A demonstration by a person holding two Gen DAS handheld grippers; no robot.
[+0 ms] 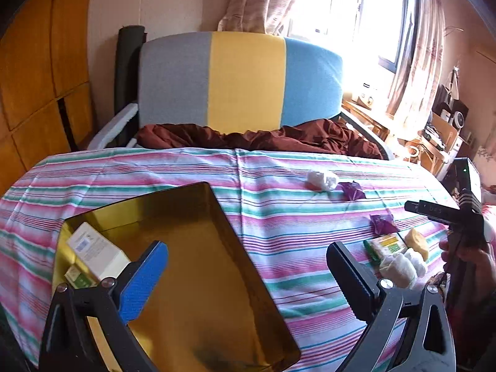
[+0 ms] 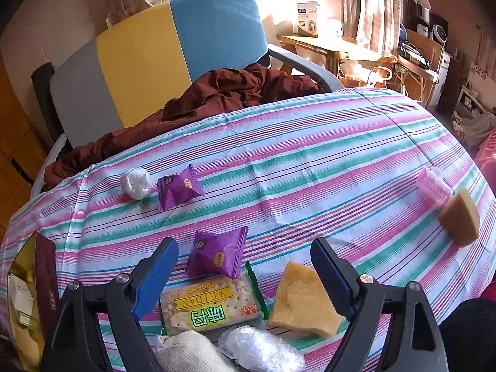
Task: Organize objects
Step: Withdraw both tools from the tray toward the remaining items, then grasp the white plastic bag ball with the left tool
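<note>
Nearest the lens, the left gripper (image 1: 248, 274) is hanging wide open and empty over a shiny gold rectangular tin box (image 1: 198, 266), which is sitting at the left end of the pink, green and white striped tablecloth (image 1: 279, 167) and holding a white carton (image 1: 99, 252) and a small green packet (image 1: 77, 276) in its far left corner. Further right, the right gripper (image 2: 245, 272) is also standing wide open, gripping nothing, above a clear-wrapped cracker packet with a yellow and green label (image 2: 210, 305). A purple foil snack pouch (image 2: 218, 252) is touching that packet's far edge, and a yellow sponge wedge (image 2: 302, 299) is lying just beside it. At the cloth's right edge, a pink ribbed plastic roller (image 2: 432, 183) and a tan sponge wedge (image 2: 460, 217) are resting together.
</note>
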